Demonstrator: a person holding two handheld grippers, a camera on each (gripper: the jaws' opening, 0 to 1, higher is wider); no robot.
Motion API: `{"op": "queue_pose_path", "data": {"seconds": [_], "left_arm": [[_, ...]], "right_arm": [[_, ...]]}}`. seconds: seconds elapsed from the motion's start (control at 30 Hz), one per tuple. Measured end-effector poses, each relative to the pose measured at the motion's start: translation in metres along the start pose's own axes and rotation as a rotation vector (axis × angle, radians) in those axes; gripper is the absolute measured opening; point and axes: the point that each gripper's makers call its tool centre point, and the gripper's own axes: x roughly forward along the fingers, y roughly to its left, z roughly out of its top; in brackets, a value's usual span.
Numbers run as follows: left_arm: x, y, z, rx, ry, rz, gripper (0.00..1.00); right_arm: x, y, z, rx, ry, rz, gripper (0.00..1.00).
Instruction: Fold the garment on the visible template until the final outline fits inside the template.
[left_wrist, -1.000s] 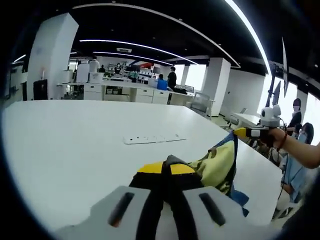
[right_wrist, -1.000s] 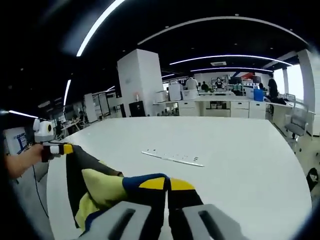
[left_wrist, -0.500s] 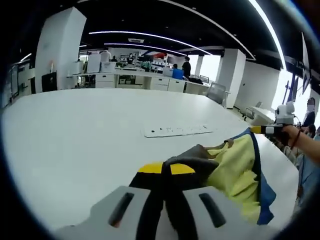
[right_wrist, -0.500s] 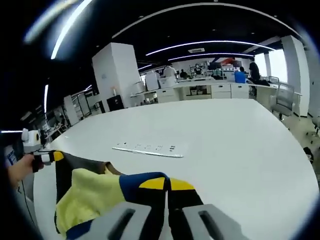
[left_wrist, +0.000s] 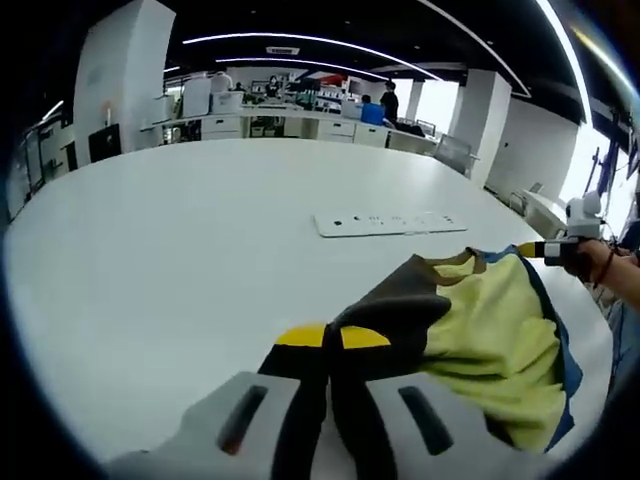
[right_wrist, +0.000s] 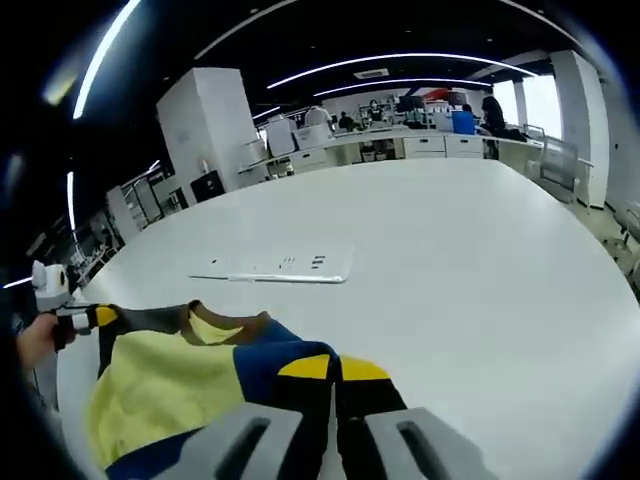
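Yellow, navy and dark-brown garment (left_wrist: 480, 330) hangs spread between both tools above the white worktop (left_wrist: 180, 250). Left hand-held gripper (left_wrist: 331, 342) and right hand-held gripper (right_wrist: 334, 370) each pinch an edge, jaws seemingly closed on cloth.

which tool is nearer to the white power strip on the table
Hard to call. The left tool and right tool each pinch a garment corner, the power strip lying beyond the cloth stretched between them, about equally far; perhaps the left is slightly nearer.
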Motion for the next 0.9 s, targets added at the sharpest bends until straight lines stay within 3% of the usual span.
{"op": "queue_pose_path", "data": {"seconds": [0.1, 0.23, 0.3, 0.37, 0.47, 0.53, 0.6, 0.63, 0.77, 0.9], "left_arm": [[0.001, 0.005, -0.003, 0.011, 0.012, 0.026, 0.01], [-0.004, 0.013, 0.001, 0.046, -0.002, 0.075, 0.18], [-0.009, 0.016, 0.006, 0.057, -0.016, 0.095, 0.31], [-0.015, 0.017, 0.011, 0.066, -0.038, 0.103, 0.41], [-0.026, 0.014, 0.016, 0.089, -0.051, 0.102, 0.5], [-0.034, 0.012, 0.016, 0.097, -0.053, 0.104, 0.59], [-0.04, 0.011, 0.016, 0.097, -0.062, 0.105, 0.73], [-0.043, 0.01, 0.016, 0.095, -0.068, 0.101, 0.78], [-0.058, 0.001, 0.015, 0.114, -0.089, 0.072, 0.83], [-0.074, -0.017, 0.01, 0.144, -0.096, 0.024, 0.89]], "right_arm": [[0.003, 0.001, -0.003, 0.001, 0.008, -0.002, 0.0], [0.002, 0.005, -0.001, -0.032, 0.004, 0.0, 0.0], [-0.001, 0.008, 0.005, -0.033, -0.015, -0.001, 0.12], [-0.004, 0.012, 0.009, -0.031, -0.024, 0.01, 0.31], [-0.011, 0.025, 0.016, -0.05, -0.037, 0.042, 0.53], [-0.018, 0.042, 0.016, -0.063, -0.031, 0.107, 0.6], [-0.026, 0.058, 0.013, -0.053, -0.014, 0.168, 0.67], [-0.027, 0.06, 0.013, -0.055, -0.011, 0.17, 0.7], [-0.044, 0.083, 0.008, -0.13, -0.001, 0.225, 0.85], [-0.067, 0.107, 0.002, -0.174, 0.001, 0.286, 0.9]]}}
